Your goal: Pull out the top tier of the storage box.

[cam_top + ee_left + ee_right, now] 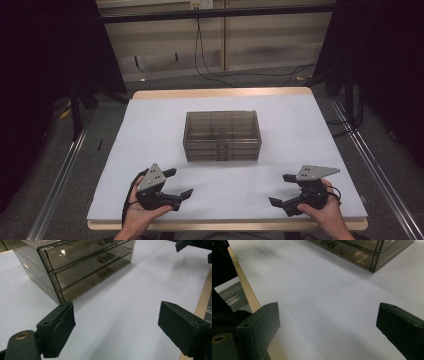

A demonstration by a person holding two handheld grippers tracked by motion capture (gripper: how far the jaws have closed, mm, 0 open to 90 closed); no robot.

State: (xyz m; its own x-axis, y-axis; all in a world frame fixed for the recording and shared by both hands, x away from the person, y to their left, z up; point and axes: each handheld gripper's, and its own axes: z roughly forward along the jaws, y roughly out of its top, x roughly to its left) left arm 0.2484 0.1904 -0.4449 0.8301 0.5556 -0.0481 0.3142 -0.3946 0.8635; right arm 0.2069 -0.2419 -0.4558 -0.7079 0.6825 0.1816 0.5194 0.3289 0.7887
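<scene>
Worktop (300, 130): white sheet over a pale wooden board, wood edge showing at the near and far sides.

Drawer cabinet (222, 135): smoky translucent plastic, three stacked drawers, standing upright near the centre of the worktop, slightly toward the far side. Drawer fronts face the near edge, each with a small handle at its middle. All three drawers look pushed in. Inner dividers are visible through the walls; contents cannot be made out.

Left claw (179, 184): held in the person's left hand (140, 212) at the near left of the worktop, jaws spread wide, nothing between them. It points toward the right and slightly far. In the left gripper view the cabinet's near left corner sits just beyond the jaws, apart from them.

Right claw (281, 190): held in the right hand (325, 212) at the near right, jaws spread wide, empty, pointing left. Well apart from the cabinet.

Both claws sit low over the sheet; contact with it cannot be told.
</scene>
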